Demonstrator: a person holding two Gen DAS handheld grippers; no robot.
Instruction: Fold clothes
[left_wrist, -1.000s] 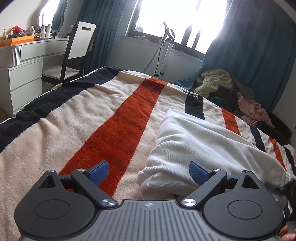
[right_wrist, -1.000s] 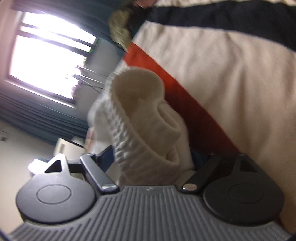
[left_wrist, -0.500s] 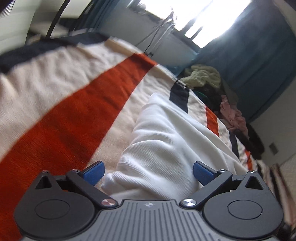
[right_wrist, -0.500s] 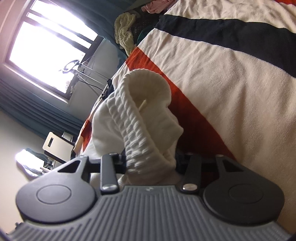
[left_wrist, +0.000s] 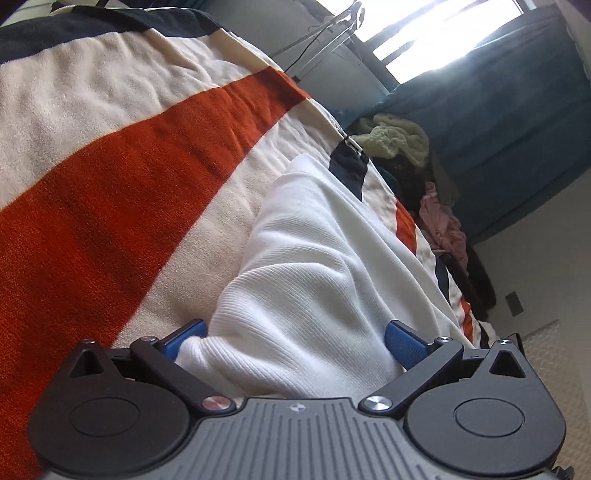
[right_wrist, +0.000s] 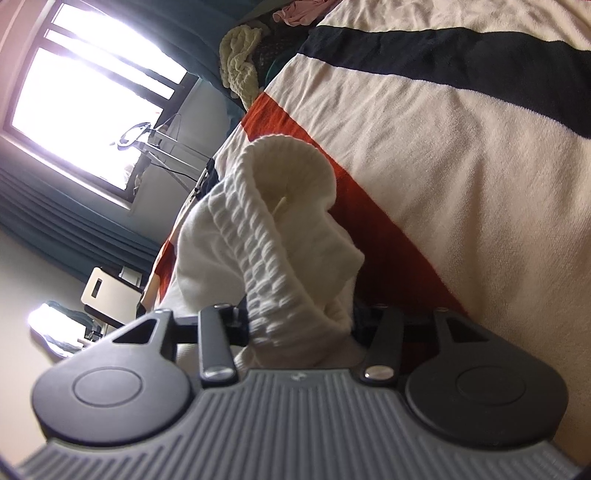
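Note:
A white knit garment (left_wrist: 314, 258) lies bunched on a bed blanket (left_wrist: 110, 177) striped cream, orange and navy. My left gripper (left_wrist: 295, 332) is low over the garment's near edge. Its blue pads (left_wrist: 400, 338) stand wide apart, with a fold of the fabric filling the space between them. In the right wrist view the garment's ribbed hem (right_wrist: 266, 258) rises in a loop from my right gripper (right_wrist: 299, 321). That gripper's fingers are clamped narrowly on the hem, whose fabric hides the pads, and the jaws are opening slightly. The striped blanket (right_wrist: 461, 147) lies beyond.
A pile of other clothes (left_wrist: 399, 140), cream knit and pink, sits past the bed's far corner against a teal curtain (left_wrist: 498, 110). A metal stand (left_wrist: 332, 33) is below the bright window. In the right wrist view a chair (right_wrist: 107, 291) stands at left.
My left gripper came down and forward with a roll, so the garment's edge now sits between its pads. My right gripper's jaws narrowed from wide onto the ribbed hem and stayed in place.

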